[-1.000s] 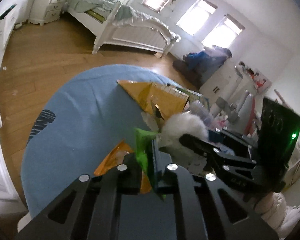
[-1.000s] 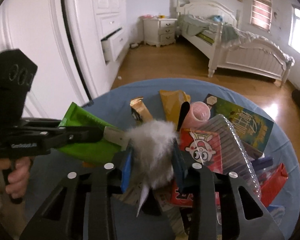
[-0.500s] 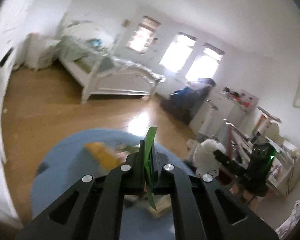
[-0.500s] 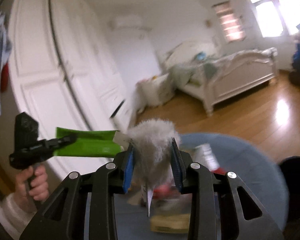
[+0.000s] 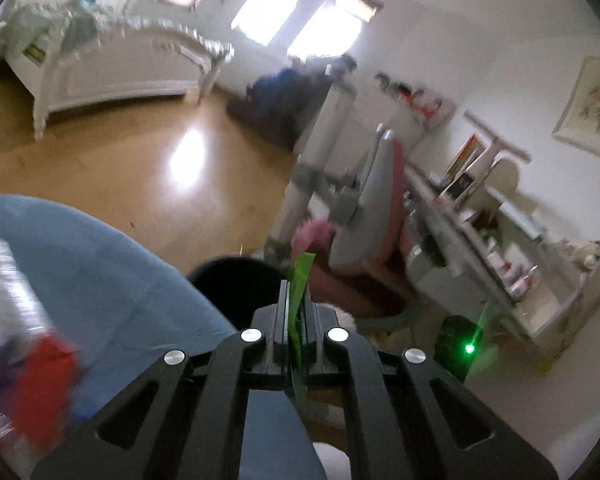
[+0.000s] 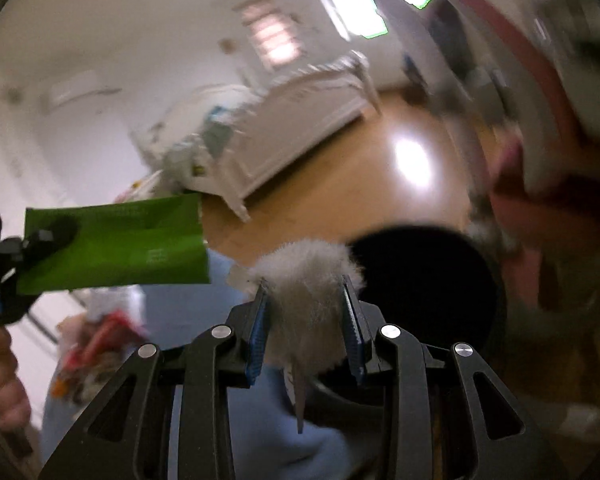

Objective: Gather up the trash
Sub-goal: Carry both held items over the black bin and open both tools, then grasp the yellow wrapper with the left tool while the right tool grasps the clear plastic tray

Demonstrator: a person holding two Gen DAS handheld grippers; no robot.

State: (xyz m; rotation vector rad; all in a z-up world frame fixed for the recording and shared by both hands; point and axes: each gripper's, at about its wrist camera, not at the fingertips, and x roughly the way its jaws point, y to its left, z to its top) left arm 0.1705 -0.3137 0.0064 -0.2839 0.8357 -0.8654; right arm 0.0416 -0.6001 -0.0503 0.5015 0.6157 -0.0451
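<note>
Two bits of trash are up in the air: a green wrapper [image 5: 299, 300] pinched edge-on between the nearly closed fingers of the left gripper [image 5: 296, 312], and a white fluffy tuft [image 6: 306, 300] squeezed between the blue pads [image 6: 257, 332] of the right gripper [image 6: 305, 320]; both hang past the rim of the blue table [image 5: 100, 280], with a black bin [image 6: 420, 292] just beyond the tuft; leftover packets [image 5: 28, 380] lie blurred on the table; a white bed [image 5: 112, 64] stands across the wooden floor [image 5: 140, 176]
</note>
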